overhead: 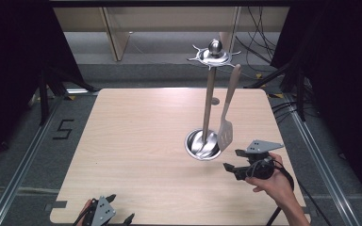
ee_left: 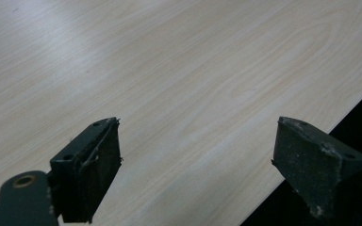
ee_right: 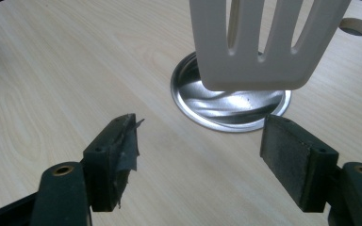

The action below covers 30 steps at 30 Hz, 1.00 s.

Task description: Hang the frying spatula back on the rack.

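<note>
Right gripper view: my right hand-held gripper [ee_right: 200, 155] was spread and empty, just short of the slotted spatula [ee_right: 264, 42], which hung on the utensil stand [overhead: 210, 94]. Judged: grasp not yet made. My left hand-held gripper [ee_left: 198, 165] idled, spread, at the surface [overhead: 136, 141] edge.

1. My table [overhead: 136, 141] is pale wood grain, smooth, faintly sheened
2. The rack [overhead: 202, 144], right of centre, is polished, mirror-bright metal
3. Its hanging spatula [ee_right: 264, 42] looks matt cream plastic
4. My right gripper [ee_right: 200, 146] has rough, frayed black pads [ee_right: 122, 146]
</note>
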Tool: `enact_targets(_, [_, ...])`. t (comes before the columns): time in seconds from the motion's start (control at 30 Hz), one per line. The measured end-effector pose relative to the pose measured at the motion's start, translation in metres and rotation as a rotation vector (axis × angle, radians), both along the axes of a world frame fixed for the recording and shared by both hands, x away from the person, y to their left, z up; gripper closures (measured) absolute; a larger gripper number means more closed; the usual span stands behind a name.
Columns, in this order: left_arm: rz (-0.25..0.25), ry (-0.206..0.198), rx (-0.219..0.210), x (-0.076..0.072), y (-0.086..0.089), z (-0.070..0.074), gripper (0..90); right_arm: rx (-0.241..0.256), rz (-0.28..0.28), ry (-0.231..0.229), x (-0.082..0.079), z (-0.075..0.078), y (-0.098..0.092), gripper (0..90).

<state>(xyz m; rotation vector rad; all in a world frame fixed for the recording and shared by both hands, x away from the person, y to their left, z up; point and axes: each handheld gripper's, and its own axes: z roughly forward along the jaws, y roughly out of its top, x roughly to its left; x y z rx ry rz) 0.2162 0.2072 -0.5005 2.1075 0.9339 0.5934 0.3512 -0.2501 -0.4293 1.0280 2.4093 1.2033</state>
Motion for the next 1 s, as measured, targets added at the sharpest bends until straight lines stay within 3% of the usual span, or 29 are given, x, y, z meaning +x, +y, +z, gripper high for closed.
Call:
enact_targets(0.03, [0.007,-0.007,-0.019,-0.001,-0.001,-0.001,14.9,-0.010,0.007,-0.008,0.001,-0.001,-0.001,29.2])
enact_targets(0.1, [-0.013,-0.003,0.004,0.000,0.000,0.001,14.9,-0.011,0.005,0.001,-0.001,-0.003,-0.001,29.2])
enact_targets(0.13, [-0.009,0.001,-0.013,-0.001,-0.001,0.002,14.9,-0.010,-0.001,0.006,-0.002,-0.005,-0.001,29.2])
enact_targets(0.23, [-0.007,-0.003,-0.002,-0.001,-0.001,0.001,14.9,-0.019,0.015,-0.012,-0.001,-0.007,-0.003,29.2])
enact_targets(0.3, [0.000,-0.006,-0.019,-0.001,-0.001,0.000,14.9,-0.010,0.010,0.012,-0.005,-0.009,-0.004,29.2])
enact_targets(0.33, [-0.016,0.013,0.010,-0.001,0.002,0.002,14.9,-0.010,0.003,0.018,-0.006,-0.010,-0.005,29.3])
enact_targets(0.37, [-0.001,0.007,-0.021,-0.001,0.000,0.001,14.9,-0.011,0.010,0.001,-0.006,-0.011,-0.007,29.3])
enact_targets(0.43, [-0.007,0.003,-0.014,-0.002,0.000,0.001,14.9,-0.013,0.011,-0.004,-0.006,-0.013,-0.010,29.3])
enact_targets(0.47, [-0.019,0.004,0.004,-0.001,0.001,0.001,14.8,-0.005,0.005,-0.008,-0.007,-0.016,-0.011,29.4])
enact_targets(0.6, [-0.012,-0.005,-0.009,-0.002,-0.001,0.000,14.9,0.006,-0.006,0.018,-0.010,-0.020,-0.010,29.3])
enact_targets(0.7, [-0.025,-0.017,0.005,-0.001,0.001,0.000,14.9,0.004,0.009,-0.002,-0.009,-0.022,-0.010,29.3])
enact_targets(0.73, [-0.002,-0.009,-0.025,-0.002,0.000,-0.001,14.9,0.012,0.008,0.024,-0.012,-0.023,-0.008,29.3])
enact_targets(0.77, [-0.002,-0.009,-0.025,-0.002,0.000,-0.001,14.9,0.012,0.008,0.024,-0.012,-0.023,-0.008,29.3])
enact_targets(0.8, [-0.015,0.003,0.013,-0.001,0.003,0.001,14.9,0.012,0.006,0.005,-0.012,-0.024,-0.007,29.3])
enact_targets(0.83, [-0.011,-0.010,0.007,-0.001,0.002,0.000,14.9,0.012,0.006,0.005,-0.012,-0.024,-0.007,29.3])
enact_targets(0.87, [-0.002,-0.009,-0.026,-0.002,0.000,-0.001,14.9,0.020,0.014,0.010,-0.015,-0.023,-0.007,29.3])
enact_targets(0.9, [-0.002,-0.009,-0.026,-0.002,0.000,-0.001,14.9,0.020,0.014,0.010,-0.015,-0.023,-0.007,29.3])
enact_targets(0.93, [-0.016,-0.002,0.007,-0.002,0.002,0.001,14.9,0.021,0.017,-0.004,-0.015,-0.024,-0.007,29.3])
enact_targets(1.0, [-0.005,-0.008,-0.007,-0.001,0.000,-0.001,14.9,0.033,0.016,0.018,-0.018,-0.025,-0.006,29.3])
